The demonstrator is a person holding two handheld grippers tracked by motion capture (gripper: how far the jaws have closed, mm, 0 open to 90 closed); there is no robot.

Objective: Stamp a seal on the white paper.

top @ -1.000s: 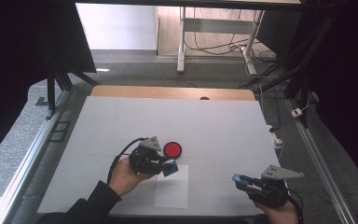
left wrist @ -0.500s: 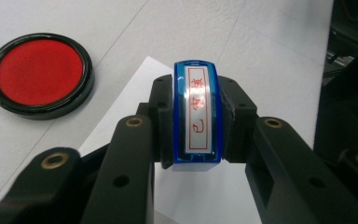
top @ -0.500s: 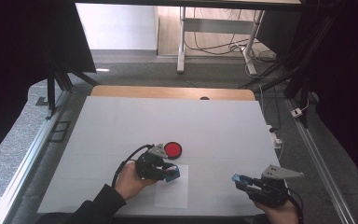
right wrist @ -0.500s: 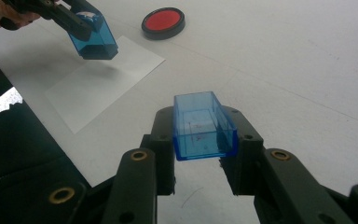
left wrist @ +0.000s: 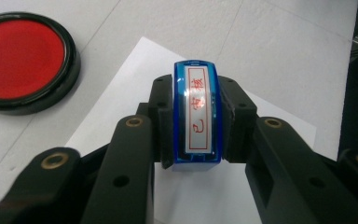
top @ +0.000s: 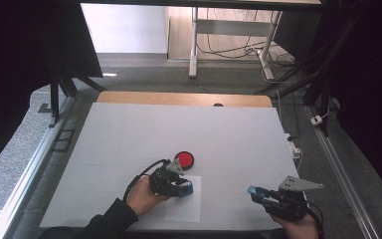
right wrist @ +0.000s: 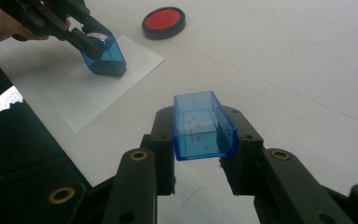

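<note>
Nearest you, at the lower right of the high view, your right gripper (top: 256,191) hovers just above the bench (top: 129,129). Its fingers (right wrist: 165,140) are clenched on a clear blue cap (right wrist: 203,126), an open-ended plastic cover with its hollow facing away from you in the right gripper view. It sits well apart from the other hand and seems to be waiting.

At the lower middle of the high view, your left gripper (top: 184,187) is tipped down over a white sheet of paper (top: 184,211) lying on the bench. Its fingers (left wrist: 161,116) are grasping a blue stamp (left wrist: 196,116), squeezed from both sides. In the left gripper view the stamp's back faces the camera, showing a white label with red characters in a red border. In the right gripper view, at the upper left, the stamp's dark base looks pressed onto the paper or just touching it; contact cannot be confirmed.

Farther off, just beyond the paper's far corner, a round red ink pad (top: 184,160) in a black rim lies open on the bench, near the left gripper but apart from it.

Judging from this, you are at the stamping step, with the stamp brought to the paper. The next move likely calls for a firm, straight press without sliding, then a clean vertical lift so the mark does not smear, keeping the paper from rising with the stamp. Afterwards the cap could go back on.
</note>
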